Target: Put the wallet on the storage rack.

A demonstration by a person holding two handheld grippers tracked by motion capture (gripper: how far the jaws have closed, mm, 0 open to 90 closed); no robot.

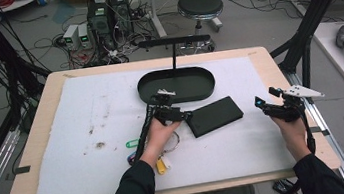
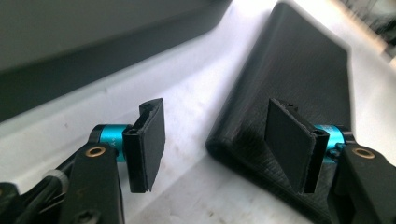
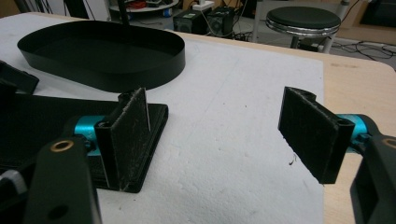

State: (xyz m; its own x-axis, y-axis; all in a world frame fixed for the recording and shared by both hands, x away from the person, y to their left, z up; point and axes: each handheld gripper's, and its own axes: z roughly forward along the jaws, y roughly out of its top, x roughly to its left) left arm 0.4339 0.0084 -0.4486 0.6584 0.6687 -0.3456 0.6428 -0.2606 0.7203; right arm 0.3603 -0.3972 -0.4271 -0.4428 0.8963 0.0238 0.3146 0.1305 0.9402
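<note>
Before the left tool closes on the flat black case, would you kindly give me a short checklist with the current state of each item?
1. Left tool open: ok, a clear gap shows between its pads.
2. Flat black case lined up with it: cannot tell; in the left gripper view the corner sits behind the right-hand pad, not plainly between the two.
3. Pads touching the case: cannot tell.
4. Case lying flat on the white mat: ok.
5. Black oval tray empty and apart from the case: ok.
6. Right tool open and off to the side: ok; nothing is between its pads.
</note>
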